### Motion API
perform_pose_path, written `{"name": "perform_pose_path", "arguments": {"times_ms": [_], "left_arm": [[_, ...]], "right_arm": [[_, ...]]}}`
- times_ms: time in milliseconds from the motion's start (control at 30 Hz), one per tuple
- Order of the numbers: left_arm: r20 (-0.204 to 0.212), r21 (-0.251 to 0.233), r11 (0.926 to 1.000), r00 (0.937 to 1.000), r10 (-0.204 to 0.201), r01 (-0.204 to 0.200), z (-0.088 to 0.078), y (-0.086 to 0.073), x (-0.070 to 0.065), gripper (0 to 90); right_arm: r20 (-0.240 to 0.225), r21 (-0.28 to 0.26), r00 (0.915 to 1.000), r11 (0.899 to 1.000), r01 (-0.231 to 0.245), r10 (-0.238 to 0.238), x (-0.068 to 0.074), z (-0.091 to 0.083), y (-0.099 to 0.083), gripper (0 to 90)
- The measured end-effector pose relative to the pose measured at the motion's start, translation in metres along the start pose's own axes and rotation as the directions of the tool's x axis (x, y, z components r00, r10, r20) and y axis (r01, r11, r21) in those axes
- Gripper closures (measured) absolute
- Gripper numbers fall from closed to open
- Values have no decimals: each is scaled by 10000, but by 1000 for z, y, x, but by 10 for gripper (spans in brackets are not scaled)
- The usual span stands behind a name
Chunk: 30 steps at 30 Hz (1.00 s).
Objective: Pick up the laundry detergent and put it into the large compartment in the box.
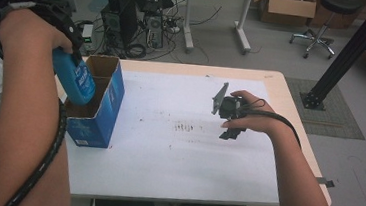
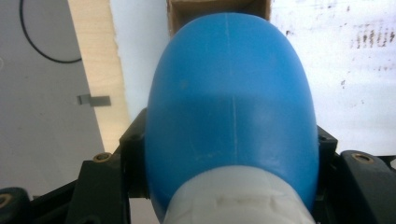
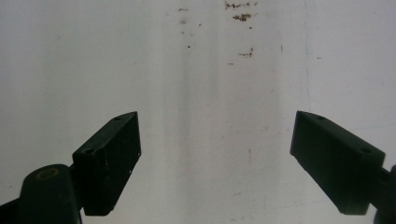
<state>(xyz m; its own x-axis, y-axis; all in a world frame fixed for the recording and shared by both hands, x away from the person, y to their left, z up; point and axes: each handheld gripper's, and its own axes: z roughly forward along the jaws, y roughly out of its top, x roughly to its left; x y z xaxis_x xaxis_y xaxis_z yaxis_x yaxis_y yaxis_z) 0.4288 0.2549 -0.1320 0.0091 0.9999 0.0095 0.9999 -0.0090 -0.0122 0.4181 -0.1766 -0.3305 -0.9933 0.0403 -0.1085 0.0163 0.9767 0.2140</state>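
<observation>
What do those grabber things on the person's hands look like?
Both are black. The right gripper has two blocky, wedge-tipped jaws, a grey three-cornered plate on top and a thin black cable. The left gripper trails a thick ribbed black cable. The arms are bare, with no sleeves.

A smooth blue plastic bottle [image 2: 231,107] with a faint mould seam and a ribbed white cap, above a blue cardboard box [image 1: 101,107] with a raw brown interior; matt black plastic jaws over a white, matt, smudged table cover [image 3: 196,84] on a pale wood-grain table [image 1: 294,123]
</observation>
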Motion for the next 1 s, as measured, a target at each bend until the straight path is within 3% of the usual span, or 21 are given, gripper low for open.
{"name": "perform_pose_path", "arguments": {"times_ms": [533,1000], "left_arm": [[47,506,9985,9998,201,-203,69,10,6,384],[48,503,9980,9993,383,-385,109,13,3,384]], "right_arm": [[-76,141,10000,9999,14,-13,-2,-2,1,165],[-60,118,10000,9999,-63,63,-2,-4,2,165]]}}
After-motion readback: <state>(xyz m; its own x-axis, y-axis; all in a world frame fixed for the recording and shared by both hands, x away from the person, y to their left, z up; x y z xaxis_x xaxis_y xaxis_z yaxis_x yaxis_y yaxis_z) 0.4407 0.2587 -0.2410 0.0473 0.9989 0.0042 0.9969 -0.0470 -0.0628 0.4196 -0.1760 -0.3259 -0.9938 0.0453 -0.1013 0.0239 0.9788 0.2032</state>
